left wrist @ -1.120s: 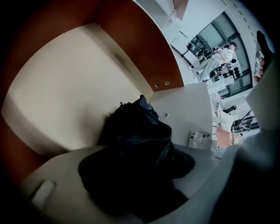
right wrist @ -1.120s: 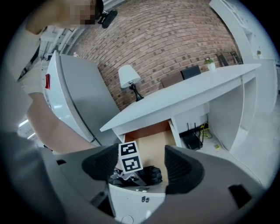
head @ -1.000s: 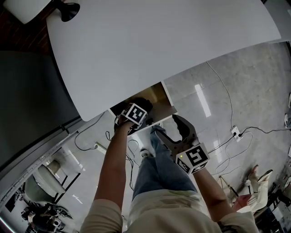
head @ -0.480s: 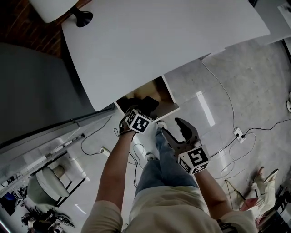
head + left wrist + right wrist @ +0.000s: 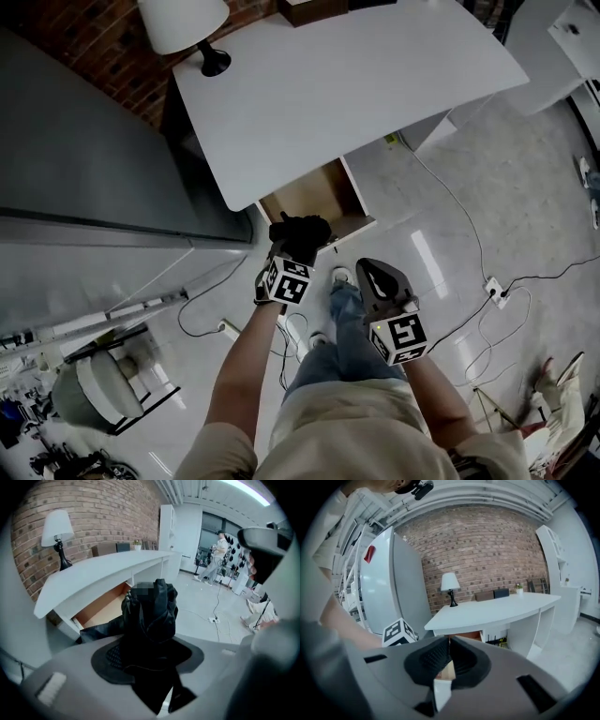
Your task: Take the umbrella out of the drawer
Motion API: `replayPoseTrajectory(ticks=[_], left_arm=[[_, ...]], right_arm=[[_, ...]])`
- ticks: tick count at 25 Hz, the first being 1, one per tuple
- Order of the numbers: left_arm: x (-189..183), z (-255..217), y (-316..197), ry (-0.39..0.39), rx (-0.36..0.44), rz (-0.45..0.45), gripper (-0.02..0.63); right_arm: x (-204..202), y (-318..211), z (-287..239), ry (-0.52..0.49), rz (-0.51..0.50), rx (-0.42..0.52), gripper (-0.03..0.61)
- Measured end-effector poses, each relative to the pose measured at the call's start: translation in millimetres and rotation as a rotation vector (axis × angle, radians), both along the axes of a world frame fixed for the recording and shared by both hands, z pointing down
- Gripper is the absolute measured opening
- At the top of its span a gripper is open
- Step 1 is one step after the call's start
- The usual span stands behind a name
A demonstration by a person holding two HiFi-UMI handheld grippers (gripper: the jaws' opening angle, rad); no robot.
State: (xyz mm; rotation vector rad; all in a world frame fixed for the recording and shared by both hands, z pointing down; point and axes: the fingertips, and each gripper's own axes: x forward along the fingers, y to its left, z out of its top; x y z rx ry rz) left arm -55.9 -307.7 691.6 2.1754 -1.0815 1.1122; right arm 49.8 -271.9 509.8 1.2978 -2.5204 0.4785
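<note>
My left gripper [image 5: 292, 255] is shut on the black folded umbrella [image 5: 300, 232] and holds it up in front of the open wooden drawer [image 5: 314, 192] under the white desk [image 5: 356, 84]. Its jaws have just been closing further, with the umbrella between them. In the left gripper view the umbrella [image 5: 151, 613] fills the gap between the jaws, and the drawer [image 5: 101, 609] lies behind it, lower down. My right gripper [image 5: 368, 267] hangs to the right of the umbrella, apart from it, shut and empty. The right gripper view shows its pads [image 5: 436, 656] meeting with nothing between them.
A table lamp [image 5: 187, 23] stands at the desk's far left corner. A big grey appliance [image 5: 84, 159] stands left of the desk. Cables and a power strip [image 5: 492, 286] lie on the tiled floor at the right. A chair [image 5: 89, 389] stands at the lower left.
The left gripper has lifted the umbrella up out of the drawer. The right gripper has risen too, and its jaws, open before, have shut on nothing.
</note>
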Motion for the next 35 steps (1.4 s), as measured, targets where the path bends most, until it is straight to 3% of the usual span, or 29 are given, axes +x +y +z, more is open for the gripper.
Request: replayPoseTrajectory(ticks=[8, 22, 35], left_arm=[[-8.4, -77.9, 76.4, 0.103, 0.148, -0.057, 0.207], [-42.2, -210.4, 217.5, 0.278, 0.358, -0.213, 0.209], [-88.6, -263.6, 295.0, 0.34, 0.493, -0.347, 0.209]], right_arm=[[-8.5, 64.6, -47.1, 0.028, 0.021, 0.101, 0.002], [-17.7, 185.0, -100.8, 0.013, 0.036, 0.186, 0.002], [-39.2, 231.5, -128.6, -0.006, -0.004, 0.26, 0.002]])
